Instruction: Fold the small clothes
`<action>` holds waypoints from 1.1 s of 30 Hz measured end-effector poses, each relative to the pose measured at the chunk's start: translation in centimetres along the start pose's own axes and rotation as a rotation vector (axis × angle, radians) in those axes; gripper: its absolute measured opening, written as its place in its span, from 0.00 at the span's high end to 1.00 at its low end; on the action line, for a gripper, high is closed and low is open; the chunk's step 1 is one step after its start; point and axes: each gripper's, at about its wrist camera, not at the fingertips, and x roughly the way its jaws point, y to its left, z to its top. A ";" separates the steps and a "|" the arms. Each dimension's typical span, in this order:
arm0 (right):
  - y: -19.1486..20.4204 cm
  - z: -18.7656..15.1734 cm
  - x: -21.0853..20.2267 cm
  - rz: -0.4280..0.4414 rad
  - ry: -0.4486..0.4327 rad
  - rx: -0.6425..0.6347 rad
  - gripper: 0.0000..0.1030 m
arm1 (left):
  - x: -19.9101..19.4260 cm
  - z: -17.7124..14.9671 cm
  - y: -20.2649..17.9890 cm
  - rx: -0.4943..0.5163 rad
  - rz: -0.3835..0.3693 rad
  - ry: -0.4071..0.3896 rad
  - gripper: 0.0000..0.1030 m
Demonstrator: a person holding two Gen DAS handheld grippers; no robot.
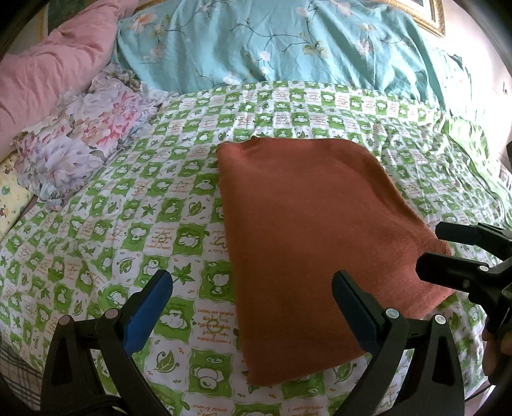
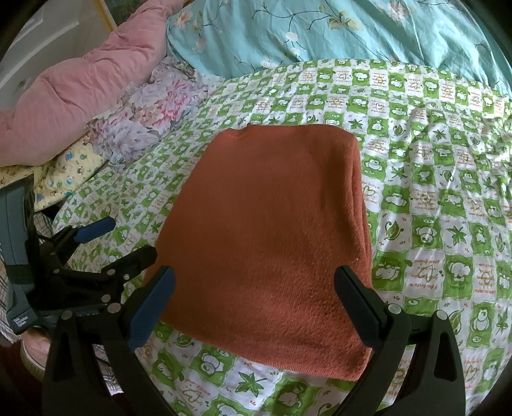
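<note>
A rust-orange knitted garment point(image 1: 313, 236) lies folded into a flat rectangle on the green-and-white checked bedsheet point(image 1: 134, 230). My left gripper point(image 1: 252, 281) is open, hovering over the garment's near left edge with nothing between its fingers. The right gripper point(image 1: 448, 249) shows at the right of that view, near the garment's right corner. In the right wrist view the garment point(image 2: 272, 224) fills the middle, and my right gripper point(image 2: 256, 278) is open above its near edge, holding nothing. The left gripper point(image 2: 118, 240) appears at the left, open, beside the garment's left edge.
A teal floral duvet point(image 1: 288, 41) lies along the back of the bed. A pink quilt point(image 1: 48, 67) and a floral pillow point(image 1: 80, 144) sit at the back left. A yellow patterned cloth point(image 2: 64, 169) lies at the left edge. A gold picture frame point(image 1: 428, 16) hangs behind.
</note>
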 end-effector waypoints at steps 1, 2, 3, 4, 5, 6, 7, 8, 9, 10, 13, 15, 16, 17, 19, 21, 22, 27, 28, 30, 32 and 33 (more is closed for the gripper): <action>-0.2 -0.1 0.0 0.000 0.000 0.000 0.04 | 0.0 -0.1 0.0 0.001 -0.001 0.000 0.03; 0.0 0.0 0.0 0.001 0.000 0.001 0.04 | 0.0 -0.1 0.0 0.000 0.000 0.000 0.03; -0.1 0.0 0.0 0.001 0.001 0.001 0.04 | 0.0 -0.1 0.0 -0.001 0.000 0.000 0.03; -0.2 -0.1 -0.1 0.001 0.000 0.001 0.04 | 0.0 -0.1 0.0 -0.002 0.000 0.000 0.03; -0.1 -0.1 -0.1 0.001 0.000 0.001 0.04 | 0.0 -0.2 0.0 -0.002 -0.001 0.001 0.03; 0.0 0.0 -0.1 0.001 -0.001 0.002 0.04 | 0.0 -0.2 0.0 -0.002 0.000 0.001 0.03; -0.3 -0.1 -0.1 0.002 0.000 0.000 0.04 | 0.0 -0.2 0.0 -0.001 0.000 0.000 0.03; 0.0 0.0 -0.1 0.002 0.000 0.000 0.04 | 0.0 -0.2 0.0 -0.001 -0.001 0.001 0.03; -0.1 0.0 -0.1 0.002 -0.001 0.001 0.04 | 0.0 -0.2 0.0 -0.002 -0.001 0.001 0.03; -0.1 0.0 -0.1 0.003 -0.001 0.001 0.03 | 0.0 -0.2 0.0 -0.001 0.000 0.001 0.03; -0.3 -0.2 -0.1 0.002 0.000 -0.001 0.04 | 0.0 -0.2 0.0 -0.002 0.002 0.001 0.03; -0.3 -0.2 -0.1 0.004 0.001 -0.001 0.04 | 0.0 -0.2 0.0 -0.002 0.000 0.001 0.03; -0.4 -0.3 -0.1 0.004 0.001 -0.001 0.04 | 0.0 -0.2 -0.1 -0.004 0.000 0.000 0.03; -0.2 -0.2 -0.1 0.002 0.001 -0.002 0.04 | 0.0 -0.2 0.0 -0.006 0.003 -0.002 0.03; -0.2 -0.3 -0.1 0.001 0.000 0.000 0.04 | 0.2 -0.1 0.4 -0.019 -0.013 0.004 0.03; -0.4 -0.2 -0.2 0.001 -0.001 0.005 0.04 | 0.4 0.0 0.7 -0.032 -0.022 0.004 0.03; -0.4 -0.1 -0.2 0.001 -0.001 0.006 0.04 | 0.4 0.1 0.8 -0.033 -0.020 -0.001 0.03; -0.7 0.7 0.4 -0.002 0.001 0.011 0.04 | 1.0 0.2 1.0 -0.027 -0.023 0.006 0.03; -0.8 0.8 0.5 -0.003 0.002 0.012 0.04 | 1.1 0.3 0.9 -0.027 -0.026 0.007 0.03; -0.8 0.6 0.4 -0.002 0.001 0.010 0.04 | 1.2 0.4 1.0 -0.029 -0.028 0.007 0.03; -0.6 0.7 0.5 -0.005 0.001 -0.003 0.04 | 1.6 0.5 1.0 -0.035 -0.026 0.015 0.03; -0.8 0.5 0.5 -0.008 0.001 -0.010 0.04 | 1.9 0.6 1.2 -0.043 -0.029 0.025 0.03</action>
